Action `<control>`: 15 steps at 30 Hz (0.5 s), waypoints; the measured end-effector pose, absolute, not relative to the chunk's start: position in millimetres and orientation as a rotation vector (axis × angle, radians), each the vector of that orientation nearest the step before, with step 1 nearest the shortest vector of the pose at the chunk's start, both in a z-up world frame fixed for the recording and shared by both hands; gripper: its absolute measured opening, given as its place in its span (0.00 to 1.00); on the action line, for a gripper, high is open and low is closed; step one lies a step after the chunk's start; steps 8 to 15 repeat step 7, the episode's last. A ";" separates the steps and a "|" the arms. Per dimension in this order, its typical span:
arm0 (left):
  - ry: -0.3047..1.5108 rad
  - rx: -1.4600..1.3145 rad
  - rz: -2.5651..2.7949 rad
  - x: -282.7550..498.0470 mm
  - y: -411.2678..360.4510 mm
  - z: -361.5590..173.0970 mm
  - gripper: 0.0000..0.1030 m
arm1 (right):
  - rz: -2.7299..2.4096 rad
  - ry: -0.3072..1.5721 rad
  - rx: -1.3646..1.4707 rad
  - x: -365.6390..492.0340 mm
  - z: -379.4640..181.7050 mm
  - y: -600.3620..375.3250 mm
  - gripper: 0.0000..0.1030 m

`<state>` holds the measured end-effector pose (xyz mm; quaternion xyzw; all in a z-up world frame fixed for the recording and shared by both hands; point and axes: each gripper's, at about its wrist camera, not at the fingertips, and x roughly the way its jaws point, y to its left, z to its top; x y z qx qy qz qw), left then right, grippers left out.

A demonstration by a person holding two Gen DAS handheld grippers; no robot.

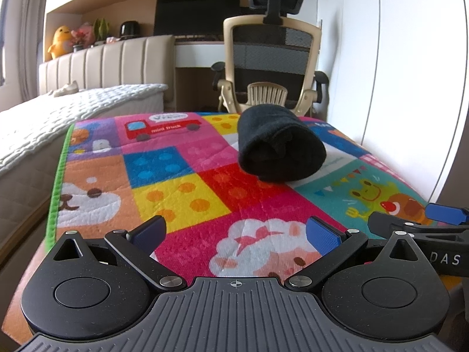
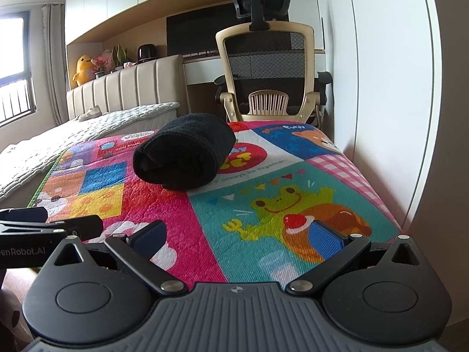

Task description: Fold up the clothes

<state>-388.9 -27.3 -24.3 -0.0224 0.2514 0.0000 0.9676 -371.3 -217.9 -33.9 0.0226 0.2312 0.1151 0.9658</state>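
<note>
Left tongs (image 1: 236, 231): released, blue pads (image 1: 322, 236) spread wide, nothing between them. They sit low over the near edge of the play mat (image 1: 205, 202), above the white sheep print. The counter under the mat is covered; only the mat surface shows.

Right tongs (image 2: 239, 231): also released, pads apart and empty, over the frog print at the near right part of the mat. In the left wrist view the right tongs show at the right edge, just beside the left ones; in the right wrist view the left tongs show at the left edge. Neither touches the garment.

Black garment (image 1: 280, 143): rolled into a thick bundle, lying on the mat toward its far side, well apart from both tongs. The open end of the roll faces the cameras, with inner layers visible as a spiral of folds. From the right wrist view the bundle (image 2: 184, 152) lies partly on the white-and-red round print, left of centre. What kind of clothing it is, cannot tell.

Surroundings: office chair (image 1: 271, 58) with mesh back stands just past the far edge of the mat, facing a desk with a dark monitor (image 1: 196, 11). Bed (image 1: 58, 117) with white quilted cover runs along the left side; padded headboard behind it. Yellow plush toy (image 1: 60, 41) on the ledge behind the headboard. White wall on the right.
</note>
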 end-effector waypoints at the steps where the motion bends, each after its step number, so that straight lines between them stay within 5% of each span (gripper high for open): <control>1: 0.507 -0.042 0.001 -388.3 -27.7 -24.4 1.00 | 0.233 0.466 0.046 -370.1 -33.3 -218.3 1.00; 15: 0.480 -0.028 0.007 -379.1 -26.5 -16.2 1.00 | 0.233 0.438 0.048 -357.3 -24.1 -224.0 1.00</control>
